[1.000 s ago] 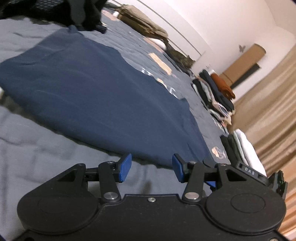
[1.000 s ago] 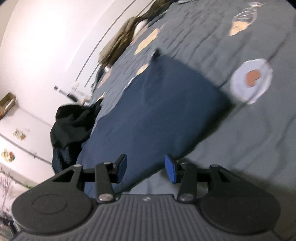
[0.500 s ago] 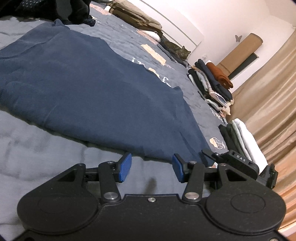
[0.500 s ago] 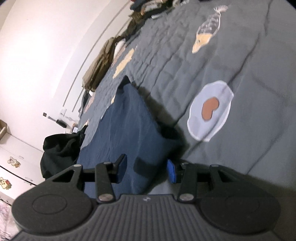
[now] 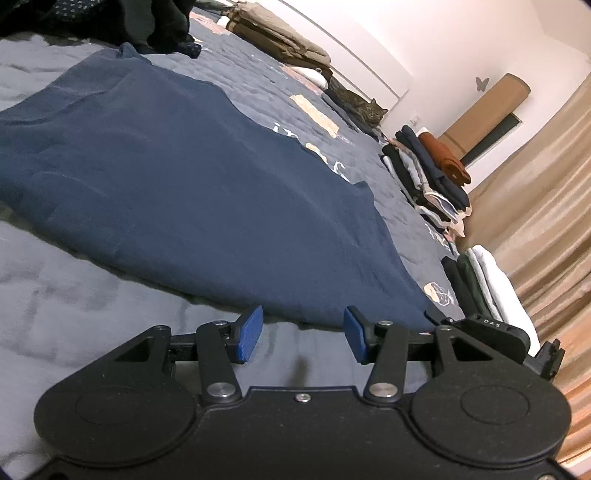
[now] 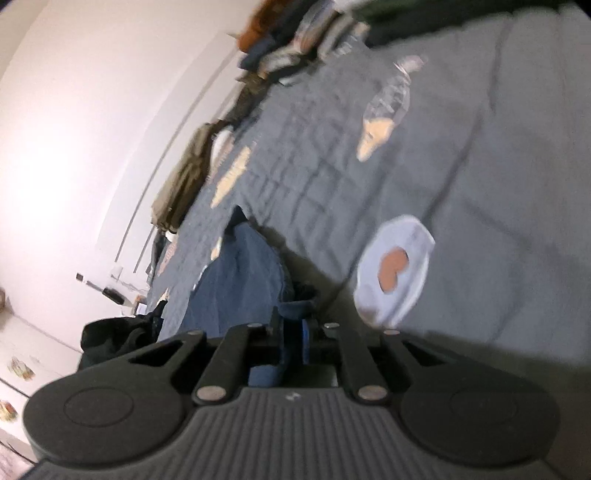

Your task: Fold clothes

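A navy garment (image 5: 177, 184) lies spread flat on the grey bedspread (image 5: 74, 295). In the left wrist view my left gripper (image 5: 303, 334) hovers just short of the garment's near edge, open, with nothing between its blue pads. In the right wrist view, which is blurred, the garment's corner (image 6: 243, 280) is bunched up. My right gripper (image 6: 293, 341) has its jaws closing, and a fold of the navy cloth is pinched between the pads.
Stacks of folded clothes (image 5: 428, 177) and a white and dark pile (image 5: 491, 284) line the bed's far edge. A cat (image 5: 354, 103) lies beyond them. A heap of dark clothes (image 5: 110, 18) sits behind the garment. An egg-print patch (image 6: 393, 269) marks the bedspread beside the right gripper.
My right gripper has moved in onto the garment's corner and its jaws have come together on the cloth. The left gripper has stayed open by the near edge.
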Demonstrator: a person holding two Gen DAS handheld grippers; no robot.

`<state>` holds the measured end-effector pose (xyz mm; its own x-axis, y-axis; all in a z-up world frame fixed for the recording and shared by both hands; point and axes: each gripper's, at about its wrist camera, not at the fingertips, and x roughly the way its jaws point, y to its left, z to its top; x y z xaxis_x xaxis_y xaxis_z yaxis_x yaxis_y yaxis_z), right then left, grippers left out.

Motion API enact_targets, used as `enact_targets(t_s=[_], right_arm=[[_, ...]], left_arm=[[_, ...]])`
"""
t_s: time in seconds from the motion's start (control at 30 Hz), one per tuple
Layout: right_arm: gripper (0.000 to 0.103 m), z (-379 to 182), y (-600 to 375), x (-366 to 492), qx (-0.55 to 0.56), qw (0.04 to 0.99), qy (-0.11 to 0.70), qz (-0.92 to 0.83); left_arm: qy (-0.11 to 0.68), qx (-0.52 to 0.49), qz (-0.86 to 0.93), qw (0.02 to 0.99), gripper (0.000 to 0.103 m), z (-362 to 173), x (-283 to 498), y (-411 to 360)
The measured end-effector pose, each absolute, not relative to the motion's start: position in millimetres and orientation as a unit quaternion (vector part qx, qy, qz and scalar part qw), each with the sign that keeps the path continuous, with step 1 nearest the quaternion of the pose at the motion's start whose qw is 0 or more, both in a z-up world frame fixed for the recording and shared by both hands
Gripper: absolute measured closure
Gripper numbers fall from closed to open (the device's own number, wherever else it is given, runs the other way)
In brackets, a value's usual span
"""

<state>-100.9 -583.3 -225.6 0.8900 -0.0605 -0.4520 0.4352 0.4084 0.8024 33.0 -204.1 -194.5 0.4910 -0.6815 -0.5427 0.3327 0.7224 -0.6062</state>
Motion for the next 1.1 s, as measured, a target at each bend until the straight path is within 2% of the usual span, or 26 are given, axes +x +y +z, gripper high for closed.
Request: enact_targets(t_s=[0.07, 0.13, 0.23, 0.4, 0.73, 1.1], right_arm=[[0.088, -224.3, -582.9, -103.4, 0.526, 0.816, 0.187, -0.15], [0.072, -219.5, -580.1, -106.6, 0.517, 0.82, 0.193, -0.153], [0.059, -215.7, -571.1, -112.9, 0.514, 0.819, 0.205, -0.15], [0.058, -225.9, -556.8, -111.8, 0.523, 0.806, 0.242, -0.132], [0.053, -231.8, -555.3, -96.6, 0.523, 0.81, 0.227, -0.138], [0.044, -227.6, -547.7, -78.0, 0.499, 0.825, 0.237, -0.116]], left_arm=[[0.403, -0.217, -0.3, 0.837, 0.055, -194.7, 33.6, -201.0], [0.405, -0.22, -0.296, 0.837, 0.055, -195.2, 34.8, -198.1], [0.405, -0.222, -0.297, 0.836, 0.055, -194.8, 34.9, -195.8], [0.4, -0.215, -0.307, 0.836, 0.055, -190.9, 30.9, -199.6], [0.397, -0.213, -0.293, 0.843, 0.055, -190.7, 31.9, -191.5], [0.389, -0.268, -0.207, 0.857, 0.055, -191.1, 38.9, -130.9]])
